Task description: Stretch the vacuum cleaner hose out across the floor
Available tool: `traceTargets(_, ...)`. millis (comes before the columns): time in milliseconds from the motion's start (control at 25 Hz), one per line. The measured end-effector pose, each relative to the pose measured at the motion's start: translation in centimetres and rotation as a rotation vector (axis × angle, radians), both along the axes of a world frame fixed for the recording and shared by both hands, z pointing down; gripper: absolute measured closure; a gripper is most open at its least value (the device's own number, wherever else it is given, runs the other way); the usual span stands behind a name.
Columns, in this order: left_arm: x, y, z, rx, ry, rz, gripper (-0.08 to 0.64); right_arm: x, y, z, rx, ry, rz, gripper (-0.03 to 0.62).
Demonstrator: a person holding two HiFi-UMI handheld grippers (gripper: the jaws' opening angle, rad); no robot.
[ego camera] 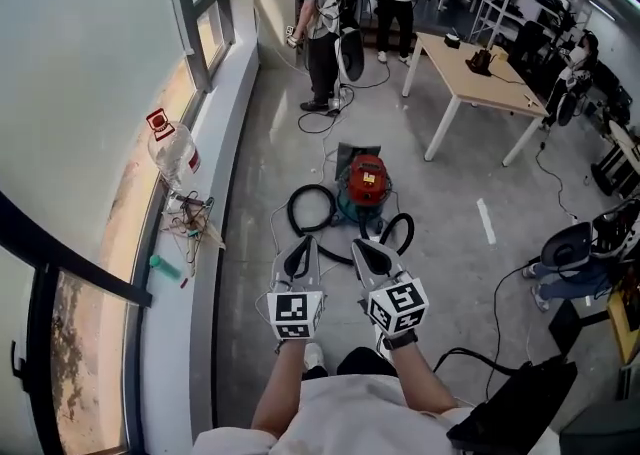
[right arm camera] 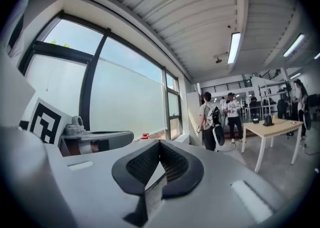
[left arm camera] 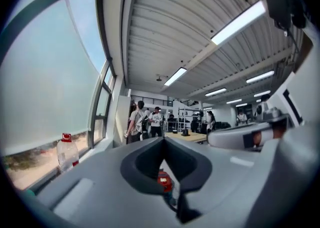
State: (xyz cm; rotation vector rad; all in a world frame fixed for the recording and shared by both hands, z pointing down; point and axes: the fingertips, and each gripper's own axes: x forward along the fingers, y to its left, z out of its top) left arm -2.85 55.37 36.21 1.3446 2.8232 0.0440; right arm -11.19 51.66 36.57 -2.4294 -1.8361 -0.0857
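While both tools are held level, side by side, just in front of the person's body, the left gripper point(ego camera: 302, 243) and the right gripper point(ego camera: 360, 243) each have their jaws pressed together with nothing pinched between them. Just beyond their tips, on the grey floor point(ego camera: 450, 203), sits the red vacuum cleaner point(ego camera: 366, 181). Its black hose point(ego camera: 291, 209) lies coiled in loops to the near left and near right of the machine, touched by neither gripper. A plastic bottle point(ego camera: 175, 153) stands on the windowsill point(ego camera: 170, 343) at the left. A wooden table point(ego camera: 500, 91) is far off to the right, with two people point(ego camera: 322, 3) standing near it.
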Motion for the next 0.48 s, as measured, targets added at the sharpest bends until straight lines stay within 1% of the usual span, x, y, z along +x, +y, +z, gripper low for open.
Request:
traceTargets(80, -0.1, 2.0, 1.3, 0.041, -0.019, 0.027, 0.558, 0.0, 1.7, 2.1, 0.061, 0.057, 0.004, 0.594)
traceTargets(160, -0.2, 4.2, 2.5, 0.058, -0.015, 0.026, 0.558, -0.1, 3.8, 3.3, 0.090, 0.084, 0.004, 0.594)
traceTargets(320, -0.9, 9.4, 4.4, 0.098, 0.015, 0.024, 0.558, -0.6, 9.8, 3.8, 0.092, 0.081, -0.010, 0.594)
traceTargets(480, -2.2, 16.3, 5.6, 0.110, 0.045, 0.023, 0.558, -2.1, 17.8, 5.4, 0.103, 0.112, -0.017, 0.594)
